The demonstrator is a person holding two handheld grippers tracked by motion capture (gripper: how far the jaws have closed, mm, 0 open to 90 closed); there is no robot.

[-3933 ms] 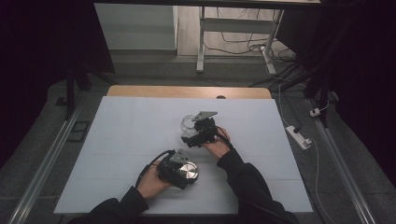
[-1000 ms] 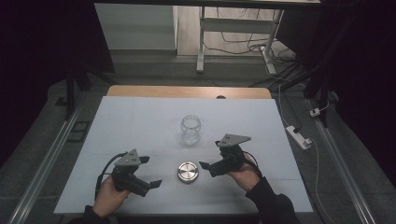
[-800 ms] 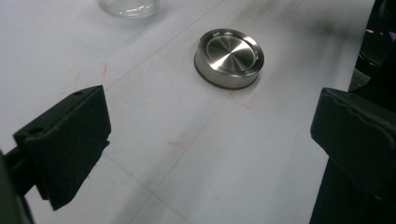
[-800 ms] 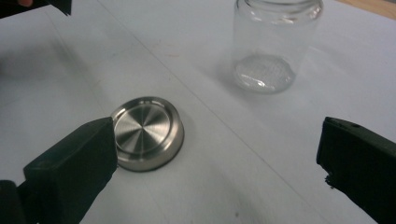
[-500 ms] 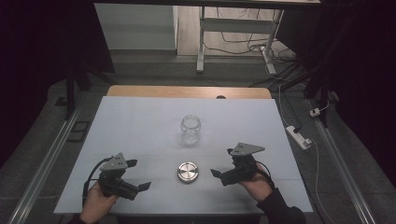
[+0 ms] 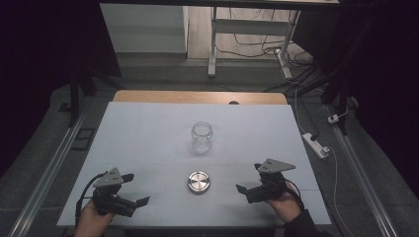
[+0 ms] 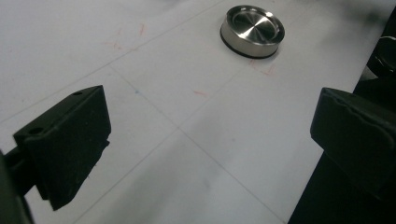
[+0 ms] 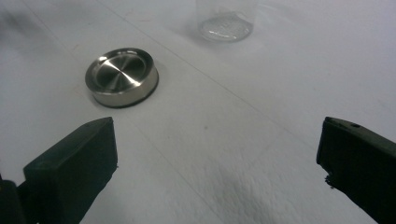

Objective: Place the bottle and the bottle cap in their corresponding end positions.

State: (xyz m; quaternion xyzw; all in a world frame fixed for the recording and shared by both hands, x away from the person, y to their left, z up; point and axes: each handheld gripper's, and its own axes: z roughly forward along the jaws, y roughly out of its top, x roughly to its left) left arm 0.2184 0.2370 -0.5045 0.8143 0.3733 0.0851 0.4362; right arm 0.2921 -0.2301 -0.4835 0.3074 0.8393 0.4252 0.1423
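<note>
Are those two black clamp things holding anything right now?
No. The left hand-held gripper and the right hand-held gripper are both open and empty. The metal lid and glass jar sit untouched on the table.

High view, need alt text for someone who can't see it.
A person's hands hold an open gripper at each near corner of a white table: left gripper, right gripper. Between them a round metal lid lies flat, and behind it a clear glass jar stands upright, uncapped. Neither gripper touches anything.
</note>
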